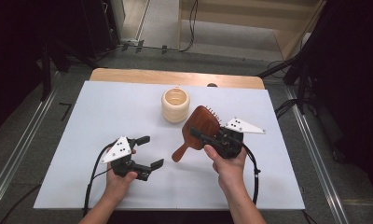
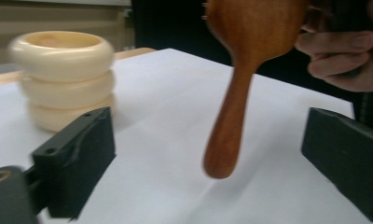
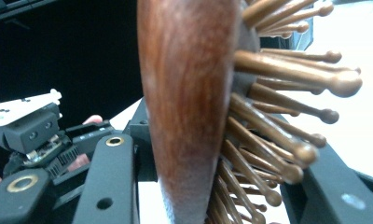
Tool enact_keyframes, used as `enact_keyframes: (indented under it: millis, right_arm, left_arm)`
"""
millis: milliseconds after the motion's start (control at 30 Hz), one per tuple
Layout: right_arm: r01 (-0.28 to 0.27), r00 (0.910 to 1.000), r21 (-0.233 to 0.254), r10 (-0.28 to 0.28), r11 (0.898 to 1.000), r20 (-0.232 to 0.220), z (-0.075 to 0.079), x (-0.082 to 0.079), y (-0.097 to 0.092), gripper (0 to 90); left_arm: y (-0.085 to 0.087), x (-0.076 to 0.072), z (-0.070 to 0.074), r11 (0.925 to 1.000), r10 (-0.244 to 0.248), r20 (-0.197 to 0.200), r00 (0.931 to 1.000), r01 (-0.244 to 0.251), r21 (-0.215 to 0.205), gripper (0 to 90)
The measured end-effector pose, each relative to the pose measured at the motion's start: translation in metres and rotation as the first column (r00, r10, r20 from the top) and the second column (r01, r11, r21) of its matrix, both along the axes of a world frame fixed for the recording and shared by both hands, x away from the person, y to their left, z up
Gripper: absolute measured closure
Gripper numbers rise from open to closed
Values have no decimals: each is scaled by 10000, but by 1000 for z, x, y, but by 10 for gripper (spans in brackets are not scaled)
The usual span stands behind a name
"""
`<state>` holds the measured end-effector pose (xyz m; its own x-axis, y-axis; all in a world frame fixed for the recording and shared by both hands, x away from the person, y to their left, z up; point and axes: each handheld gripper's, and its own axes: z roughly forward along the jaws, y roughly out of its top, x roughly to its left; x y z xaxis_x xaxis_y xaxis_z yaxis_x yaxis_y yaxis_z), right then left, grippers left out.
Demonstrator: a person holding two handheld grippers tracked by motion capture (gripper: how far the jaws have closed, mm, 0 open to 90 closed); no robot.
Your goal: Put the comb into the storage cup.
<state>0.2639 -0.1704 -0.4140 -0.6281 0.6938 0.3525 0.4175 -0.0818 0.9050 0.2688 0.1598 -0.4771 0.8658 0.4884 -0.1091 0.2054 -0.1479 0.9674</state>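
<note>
A: Where's the hairbrush (image 1: 201, 126)?

B: Off the table, clamped by its wooden head in the right gripper (image 1: 208, 136), handle slanting down to the left. In the right gripper view the jaws press the brush (image 3: 189, 116) from both sides, wooden back on one, bristles on the other.

A: And the left gripper (image 1: 149, 151)?

B: Jaws spread wide with nothing between them, just left of the handle's tip. In the left gripper view the handle (image 2: 229, 126) hangs in front of the gap, untouched.

A: Anything else?

B: A ribbed cream cup (image 1: 175, 105) stands upright on the white table (image 1: 105, 116), just behind the brush.
</note>
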Motion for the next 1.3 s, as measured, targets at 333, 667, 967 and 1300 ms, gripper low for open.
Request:
enact_keyframes:
  millis: [333, 667, 967, 1300]
  right_arm:
    - [1, 9999, -245, 3, 9997, 153, 1, 0, 2, 522]
    - [-211, 9993, -609, 229, 9979, 287, 2, 2, 7, 521]
    - [-203, 9987, -670, 233, 9975, 444, 6, 3, 7, 521]
    - [-50, 9980, -1004, 114, 9949, 628, 12, 10, 4, 521]
  left_arm:
    - [57, -6, -5, 9937, 1119, 241, 9934, -1118, -42, 0]
    - [95, -8, -5, 9747, 2237, 287, 9742, -2236, -66, 0]
    - [112, -12, -5, 9688, 2472, 329, 9684, -2477, 115, 0]
    - [122, -13, -10, 9597, 2801, 201, 9598, -2804, 162, 0]
